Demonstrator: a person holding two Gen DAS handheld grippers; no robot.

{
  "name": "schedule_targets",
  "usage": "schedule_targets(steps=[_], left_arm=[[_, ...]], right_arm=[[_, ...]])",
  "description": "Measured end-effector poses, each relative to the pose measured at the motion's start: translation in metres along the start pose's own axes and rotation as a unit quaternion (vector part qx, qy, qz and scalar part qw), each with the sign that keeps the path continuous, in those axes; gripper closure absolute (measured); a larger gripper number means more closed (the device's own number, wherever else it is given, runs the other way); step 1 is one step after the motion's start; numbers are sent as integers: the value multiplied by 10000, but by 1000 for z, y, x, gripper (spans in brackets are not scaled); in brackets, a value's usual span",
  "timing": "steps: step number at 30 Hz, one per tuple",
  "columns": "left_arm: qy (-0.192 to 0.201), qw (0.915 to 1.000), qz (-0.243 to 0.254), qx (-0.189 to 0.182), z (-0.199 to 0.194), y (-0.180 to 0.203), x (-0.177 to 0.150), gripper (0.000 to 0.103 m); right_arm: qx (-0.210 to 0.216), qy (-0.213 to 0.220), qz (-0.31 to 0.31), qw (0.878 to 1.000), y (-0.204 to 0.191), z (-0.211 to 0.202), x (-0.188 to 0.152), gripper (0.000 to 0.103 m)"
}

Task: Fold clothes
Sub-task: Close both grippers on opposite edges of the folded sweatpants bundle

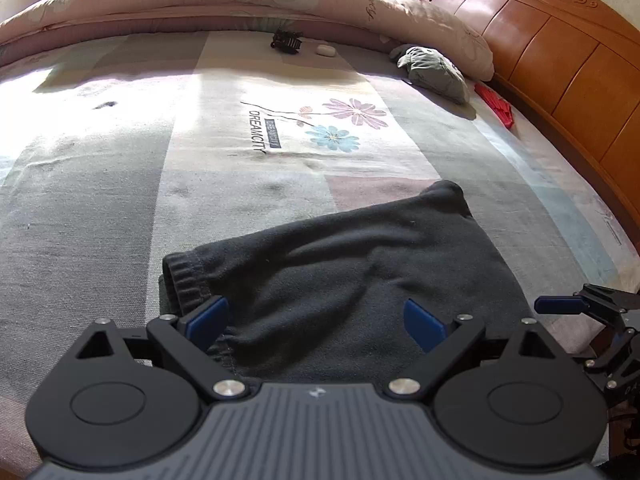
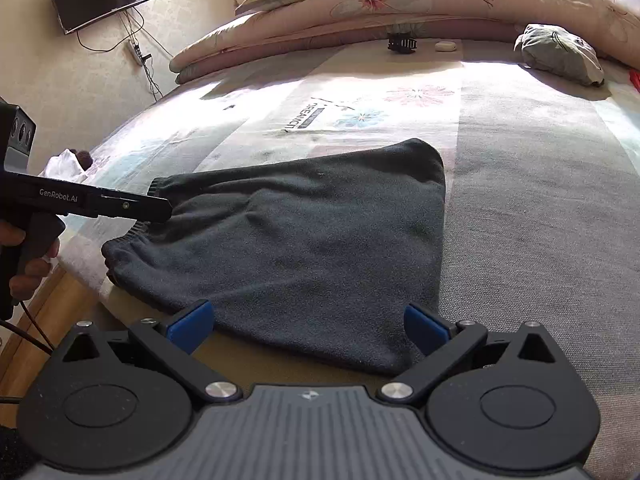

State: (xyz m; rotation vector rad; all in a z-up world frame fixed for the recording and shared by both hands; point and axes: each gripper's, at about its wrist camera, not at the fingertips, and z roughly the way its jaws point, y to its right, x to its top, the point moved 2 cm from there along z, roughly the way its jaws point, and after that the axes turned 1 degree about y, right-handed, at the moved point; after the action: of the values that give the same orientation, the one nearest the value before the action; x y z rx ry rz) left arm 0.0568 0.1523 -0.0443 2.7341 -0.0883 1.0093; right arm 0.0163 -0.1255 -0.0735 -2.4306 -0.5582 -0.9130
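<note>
At the far left of the right wrist view, a hand (image 2: 24,256) grips the handle of the left gripper (image 1: 316,322), whose black body reaches to the ribbed waistband at the left edge of the dark grey folded fleece garment (image 2: 304,248). In its own view this gripper's blue-padded fingers (image 1: 208,322) are spread wide, one over the waistband, the other over the cloth, nothing pinched. The garment lies flat near the front edge of the bed (image 1: 100,208), on a grey, cream and pink striped sheet printed with flowers. Further right, the right gripper (image 2: 308,328) hangs at the garment's near hem, its fingers also spread apart, holding nothing. Beyond, a black hair claw clip (image 2: 402,45) and a small white case (image 2: 446,45) lie by the rolled floral quilt (image 2: 360,12). A crumpled grey-green cloth (image 2: 560,54) sits far right, near the orange wooden headboard (image 1: 560,48).
</note>
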Motion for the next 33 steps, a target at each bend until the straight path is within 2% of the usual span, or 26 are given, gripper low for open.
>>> schedule_targets(steps=[5,11,13,15,18,23,27,30,33], left_arm=[[-135,9998,-140,37,17,-10,-2,9],[250,9991,-304,-156,-8,-19,4,9],[310,9979,-535,-210,-16,-33,6,9],[165,9950,-937,-314,-13,-51,-1,9],[-52,9870,-1536,-469,-9,-77,-10,9],[-533,9652,-2434,-793,5,-111,-29,9],[-607,9548,-2650,-1200,13,-115,-33,6],[-640,9403,-2892,-1675,26,-117,-28,6],[-588,9382,-2874,-1835,40,-115,-17,4]], right_arm=[[-27,19,5,10000,0,2,4,0],[2,48,138,9999,7,-3,8,0],[134,115,353,9992,17,-5,16,0],[289,183,606,9976,28,-7,24,0],[647,201,1140,9912,54,-3,37,0],[1068,-301,2267,9676,101,25,44,0],[1560,-684,2841,9435,119,47,39,0],[1825,-696,2978,9344,122,57,43,0],[1962,-705,3009,9306,123,71,55,0]])
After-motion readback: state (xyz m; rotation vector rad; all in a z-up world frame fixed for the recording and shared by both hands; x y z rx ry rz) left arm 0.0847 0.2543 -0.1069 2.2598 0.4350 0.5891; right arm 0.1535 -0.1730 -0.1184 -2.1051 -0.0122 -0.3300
